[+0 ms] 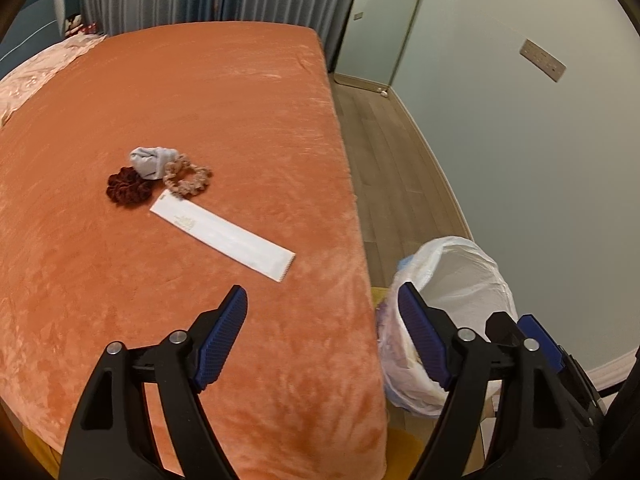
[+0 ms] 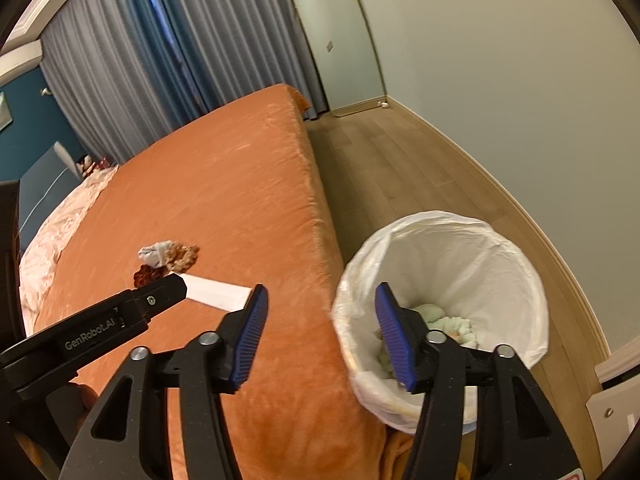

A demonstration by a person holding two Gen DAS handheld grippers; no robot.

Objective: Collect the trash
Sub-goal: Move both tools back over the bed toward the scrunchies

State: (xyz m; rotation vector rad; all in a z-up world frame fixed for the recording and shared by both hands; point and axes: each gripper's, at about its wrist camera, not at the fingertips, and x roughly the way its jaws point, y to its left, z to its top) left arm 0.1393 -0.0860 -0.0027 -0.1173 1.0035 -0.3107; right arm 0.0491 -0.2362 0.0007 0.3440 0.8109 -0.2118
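Note:
A long white paper wrapper (image 1: 222,235) lies flat on the orange bed (image 1: 200,100). Beyond it sit a crumpled grey-white wad (image 1: 150,161), a dark red scrunchie (image 1: 129,189) and a beige scrunchie (image 1: 187,177). A bin with a white liner (image 2: 444,300) stands on the floor by the bed's edge, with pale green trash (image 2: 444,322) inside. My left gripper (image 1: 322,312) is open and empty over the bed's near edge. My right gripper (image 2: 318,312) is open and empty between bed and bin. The wrapper (image 2: 220,292) also shows in the right wrist view, partly behind the left gripper's body (image 2: 100,320).
A wood floor (image 2: 392,168) runs between the bed and the pale wall. Grey-blue curtains (image 2: 160,60) hang behind the bed. A pink quilt (image 1: 36,76) lies at the bed's far left. A mirror panel (image 2: 336,40) stands in the corner.

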